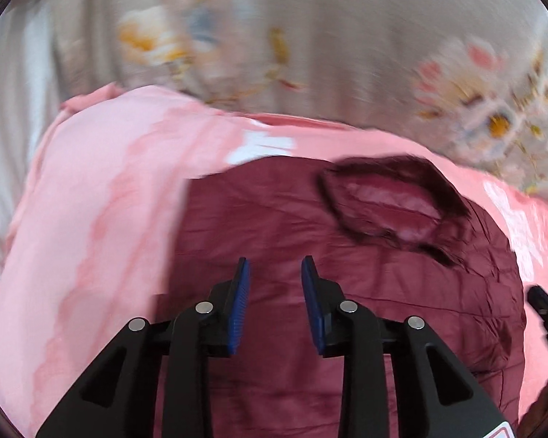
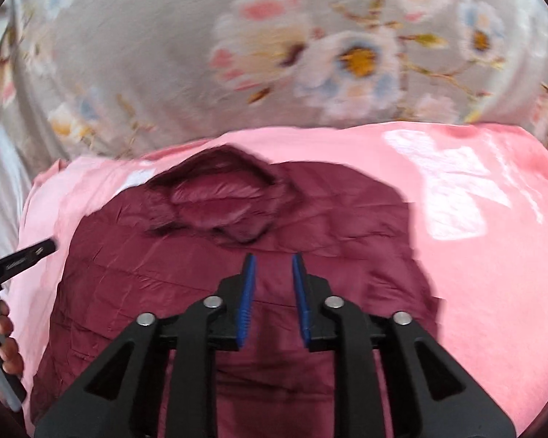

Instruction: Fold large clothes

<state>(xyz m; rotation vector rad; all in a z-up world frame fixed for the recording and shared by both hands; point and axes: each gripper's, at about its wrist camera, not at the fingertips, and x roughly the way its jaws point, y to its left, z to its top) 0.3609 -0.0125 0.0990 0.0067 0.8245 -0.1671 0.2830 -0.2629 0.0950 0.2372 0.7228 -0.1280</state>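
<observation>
The maroon jacket (image 1: 347, 292) lies flat on the pink sheet (image 1: 91, 219), collar (image 2: 219, 197) farthest from both tools; left tool (image 1: 276, 273) and right tool (image 2: 274, 266) hover spread above its body, empty, side by side

A grey floral bedsheet (image 2: 164, 54) fills the view from nine to three o'clock. A pink blanket (image 2: 493, 273) lies over it, lit softly.

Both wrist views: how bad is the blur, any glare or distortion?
Left wrist view: heavy motion smear on the floral sheet and pink blanket; left gripper sharp, jaws open. Right wrist view: milder blur, maroon jacket seams readable; bright glare on the blanket's white print; right gripper sharp, open. Both: fisheye bowing and a dark vignette at the corners.
</observation>
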